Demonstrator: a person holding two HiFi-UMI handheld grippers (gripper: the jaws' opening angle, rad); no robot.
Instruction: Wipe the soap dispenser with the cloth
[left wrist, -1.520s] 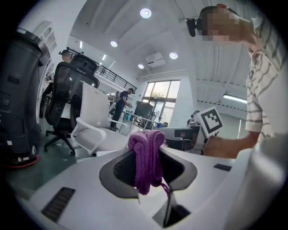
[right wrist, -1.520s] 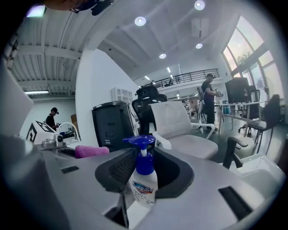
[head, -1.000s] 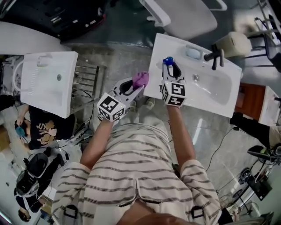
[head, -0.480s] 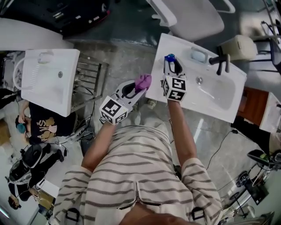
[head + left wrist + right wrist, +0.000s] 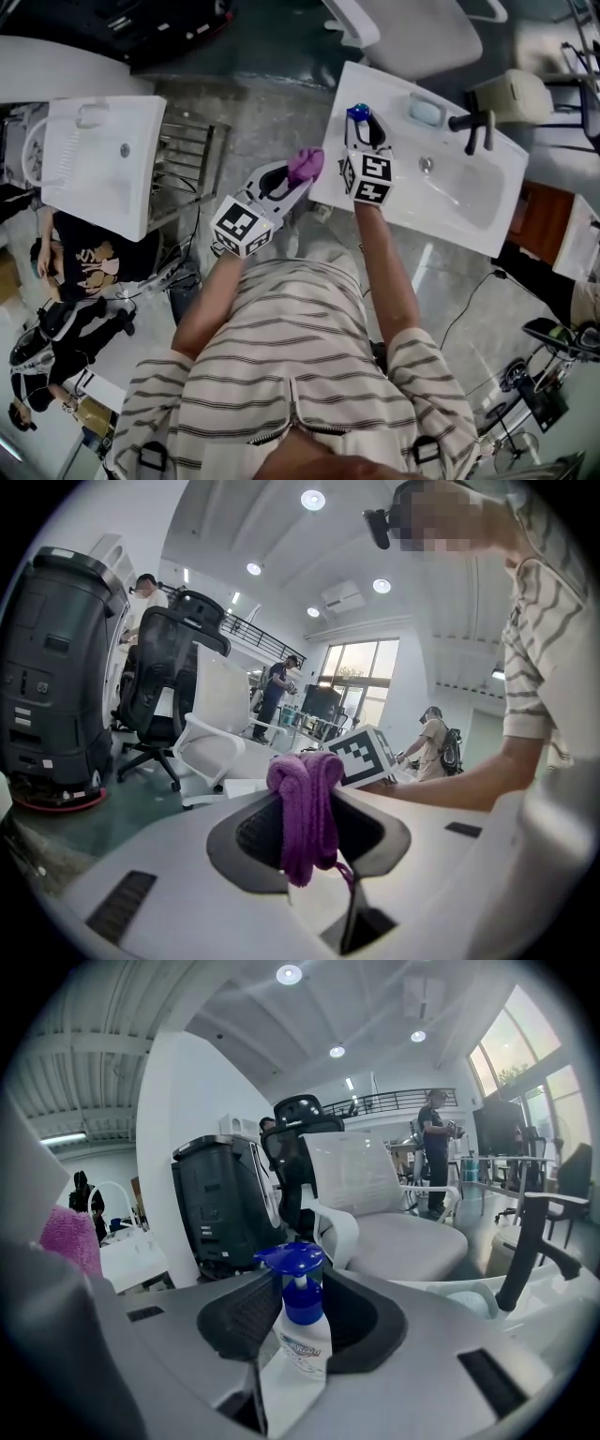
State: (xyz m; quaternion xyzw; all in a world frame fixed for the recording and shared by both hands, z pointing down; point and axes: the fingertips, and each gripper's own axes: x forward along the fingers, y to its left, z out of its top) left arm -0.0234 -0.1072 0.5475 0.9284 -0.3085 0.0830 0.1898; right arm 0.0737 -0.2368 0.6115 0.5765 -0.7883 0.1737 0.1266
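Head view: left tool [image 5: 292, 183] tight on purple cloth [image 5: 306, 164]; right tool [image 5: 362, 133] tight around soap dispenser [image 5: 358, 113]

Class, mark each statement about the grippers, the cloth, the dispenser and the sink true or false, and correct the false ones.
1. The left gripper holds a purple cloth. True.
2. The dispenser has a red pump. False: the pump is blue.
3. The right gripper has the dispenser between its jaws. True.
4. The cloth is pressed against the dispenser. False: they are apart, each in its own gripper.
5. The faucet on the white sink is black. True.
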